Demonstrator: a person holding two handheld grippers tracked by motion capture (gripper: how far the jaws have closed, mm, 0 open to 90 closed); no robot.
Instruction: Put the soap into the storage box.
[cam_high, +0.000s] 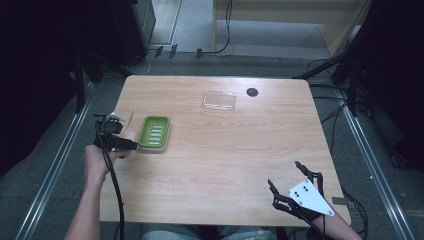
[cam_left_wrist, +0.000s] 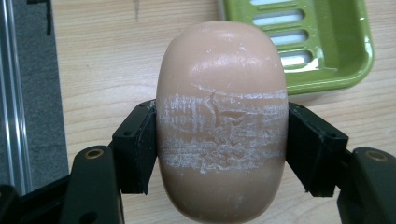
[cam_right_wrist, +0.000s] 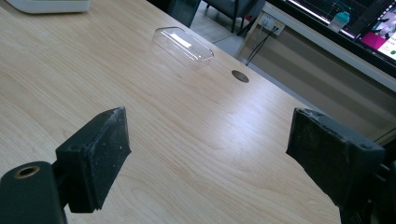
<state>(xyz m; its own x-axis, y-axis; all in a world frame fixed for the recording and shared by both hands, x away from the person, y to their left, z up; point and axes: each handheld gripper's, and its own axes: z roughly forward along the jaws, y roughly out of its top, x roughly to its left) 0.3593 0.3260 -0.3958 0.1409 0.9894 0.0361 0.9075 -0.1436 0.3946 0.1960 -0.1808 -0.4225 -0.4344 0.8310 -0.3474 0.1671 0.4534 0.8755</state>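
Observation:
A peach-coloured soap bar (cam_left_wrist: 222, 121) with a scuffed white band is clamped between the two black jaws of my left gripper (cam_left_wrist: 222, 144), just above the table. In the high view this gripper (cam_high: 124, 141) is at the table's left edge with the soap (cam_high: 128, 135) beside a green slotted soap dish (cam_high: 155, 132). The dish (cam_left_wrist: 308, 42) lies just beyond and to the right of the soap and has nothing in it. My right gripper (cam_high: 284, 174) hovers open near the front right corner, jaws wide apart (cam_right_wrist: 212, 135) with nothing between them.
A clear plastic lid (cam_high: 219, 100) lies at the far middle of the wooden table (cam_high: 225, 150), next to a round black cable hole (cam_high: 252, 92). The lid (cam_right_wrist: 183, 44) and the hole (cam_right_wrist: 240, 76) lie ahead of the right gripper. Cables and metal rails run along the floor.

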